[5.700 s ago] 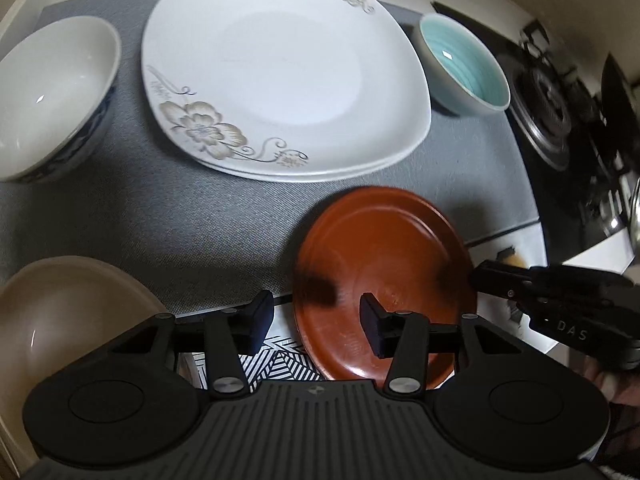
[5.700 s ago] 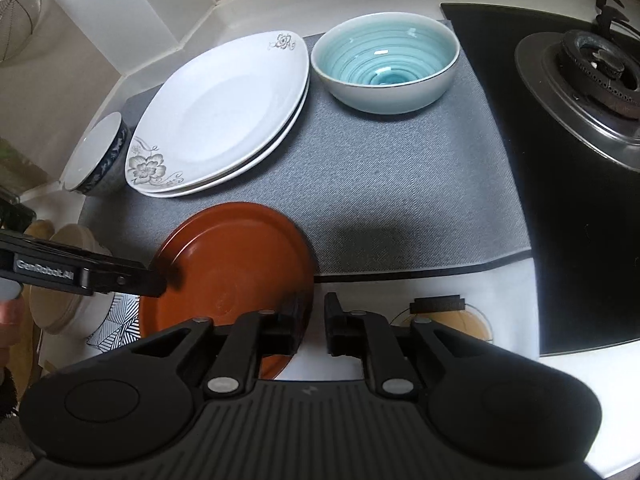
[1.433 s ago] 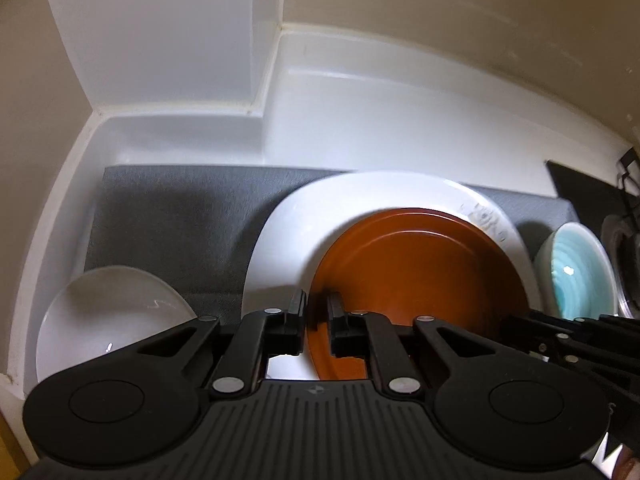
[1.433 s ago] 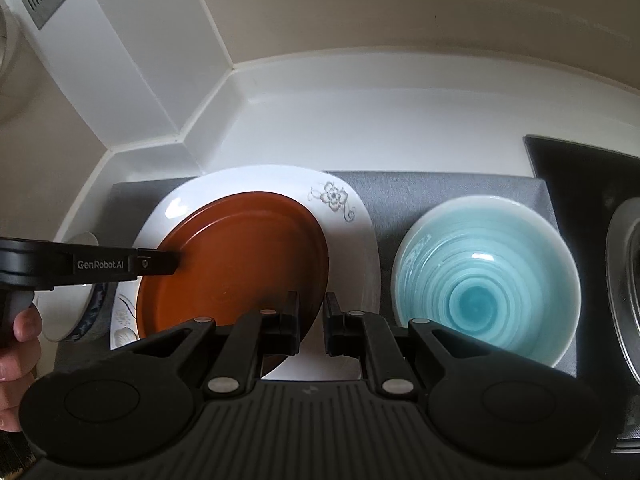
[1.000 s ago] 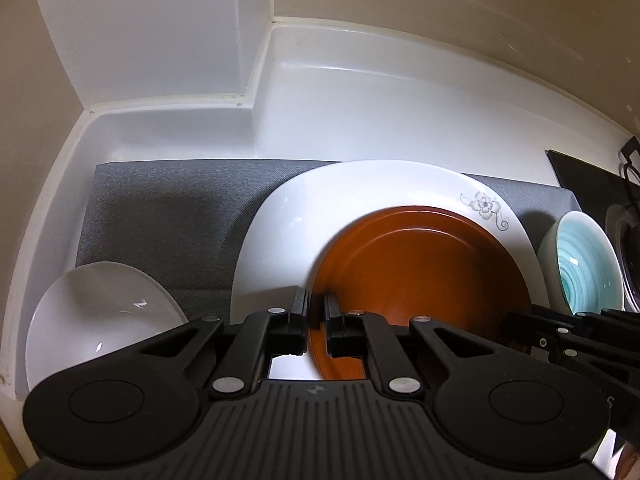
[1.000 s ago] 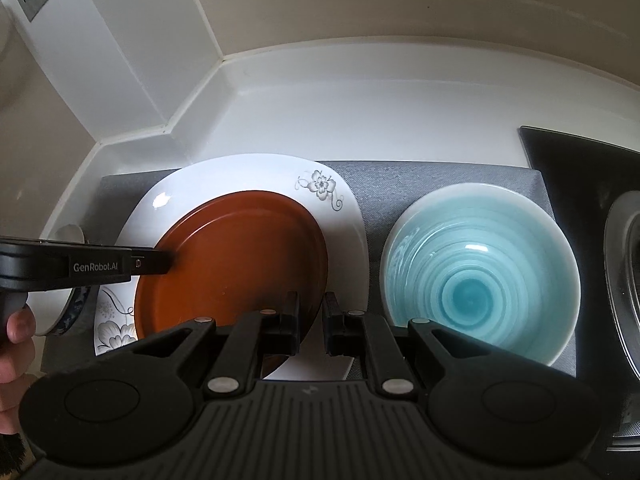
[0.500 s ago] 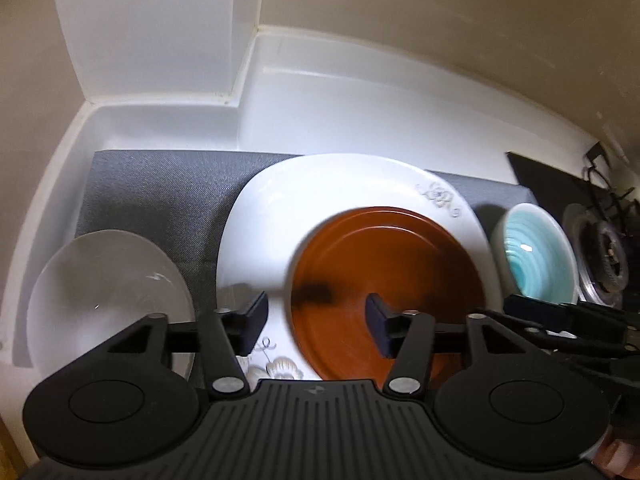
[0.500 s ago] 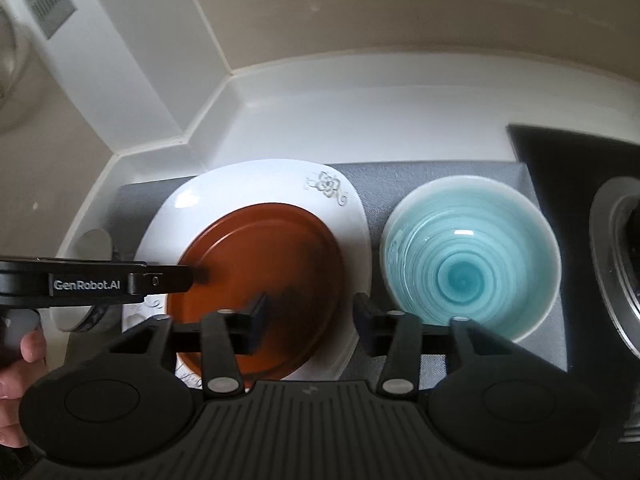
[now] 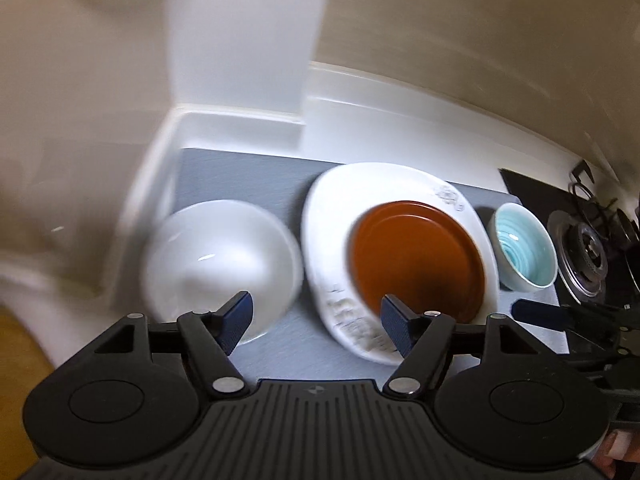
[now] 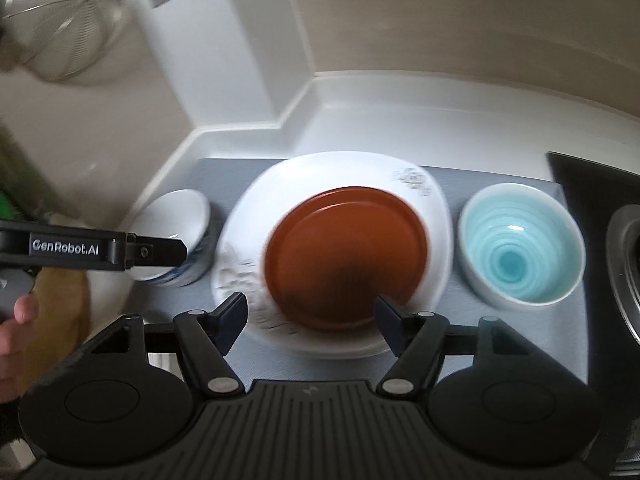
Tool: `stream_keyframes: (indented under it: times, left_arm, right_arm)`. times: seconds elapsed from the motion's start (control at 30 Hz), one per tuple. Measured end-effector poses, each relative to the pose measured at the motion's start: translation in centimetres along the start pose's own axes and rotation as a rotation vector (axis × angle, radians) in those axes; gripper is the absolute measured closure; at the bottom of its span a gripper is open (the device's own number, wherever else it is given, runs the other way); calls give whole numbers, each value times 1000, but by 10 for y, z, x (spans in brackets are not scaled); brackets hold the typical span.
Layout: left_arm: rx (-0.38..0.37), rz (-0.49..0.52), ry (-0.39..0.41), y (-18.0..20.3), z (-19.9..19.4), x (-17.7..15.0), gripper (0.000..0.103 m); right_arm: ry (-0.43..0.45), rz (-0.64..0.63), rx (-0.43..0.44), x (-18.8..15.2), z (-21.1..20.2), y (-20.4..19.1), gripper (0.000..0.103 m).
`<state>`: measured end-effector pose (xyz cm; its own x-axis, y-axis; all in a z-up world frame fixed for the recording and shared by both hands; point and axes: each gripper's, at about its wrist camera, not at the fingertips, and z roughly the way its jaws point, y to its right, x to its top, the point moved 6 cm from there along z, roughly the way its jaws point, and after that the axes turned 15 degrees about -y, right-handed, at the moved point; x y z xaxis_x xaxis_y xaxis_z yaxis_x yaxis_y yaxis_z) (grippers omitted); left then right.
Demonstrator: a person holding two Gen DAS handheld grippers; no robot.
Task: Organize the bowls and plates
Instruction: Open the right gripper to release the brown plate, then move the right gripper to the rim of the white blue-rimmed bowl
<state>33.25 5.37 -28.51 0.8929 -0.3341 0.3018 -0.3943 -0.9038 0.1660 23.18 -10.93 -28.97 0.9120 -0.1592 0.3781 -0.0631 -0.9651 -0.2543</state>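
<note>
A round, glossy brown plate (image 10: 346, 258) lies flat on top of a large white plate with a grey floral print (image 10: 434, 208), the pair resting on a grey textured mat (image 10: 452, 344) spread over the white bench (image 10: 400, 128) in a kitchen corner. Just to the right of the stack on the same mat stands a pale bowl with a turquoise ringed interior (image 10: 520, 242); to the left, apart from the stack, sits a white bowl with a blue-patterned outside (image 10: 176, 224). The left tongs (image 9: 316, 318) hang released above the gap between the white bowl (image 9: 222, 268) and the stacked plates, fingers spread wide and gripping nothing. The right tongs (image 10: 310, 320) are likewise spread wide and unladen, framing the near rim of the brown plate without touching it. In the right wrist view the side of the left tool reads "GenRobot.AI" in white letters on black, with the person's left hand (image 10: 16, 320) partly visible at the frame edge. A gas burner on a black hob (image 9: 586, 244) borders the mat on the right, and a metal wire strainer (image 10: 64, 20) hangs on the wall at upper left. Both views are blurred by motion.
</note>
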Motion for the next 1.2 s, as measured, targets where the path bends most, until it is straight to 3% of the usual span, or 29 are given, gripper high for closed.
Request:
stream_keyframes:
  times: [0.07, 0.33, 0.67, 0.87, 1.07, 1.2]
  left_arm:
    - [25, -32, 6, -16, -7, -7, 27]
    - [38, -153, 1, -72, -15, -24, 27]
    - [-60, -264, 23, -121, -10, -20, 29]
    - [-97, -326, 36, -138, -6, -15, 31]
    - [-109, -302, 13, -138, 6, -12, 58]
    - [-132, -287, 29, -137, 8, -11, 60]
  right_arm:
    - [3, -14, -1, -2, -3, -10, 20]
    - [1, -72, -26, 1, -7, -40, 19]
    - [19, -89, -24, 19, 1, -66, 19]
    - [34, -115, -5, 38, 8, -87, 25]
    - [74, -112, 25, 60, 12, -103, 34]
    - [96, -136, 32, 75, 8, -109, 34]
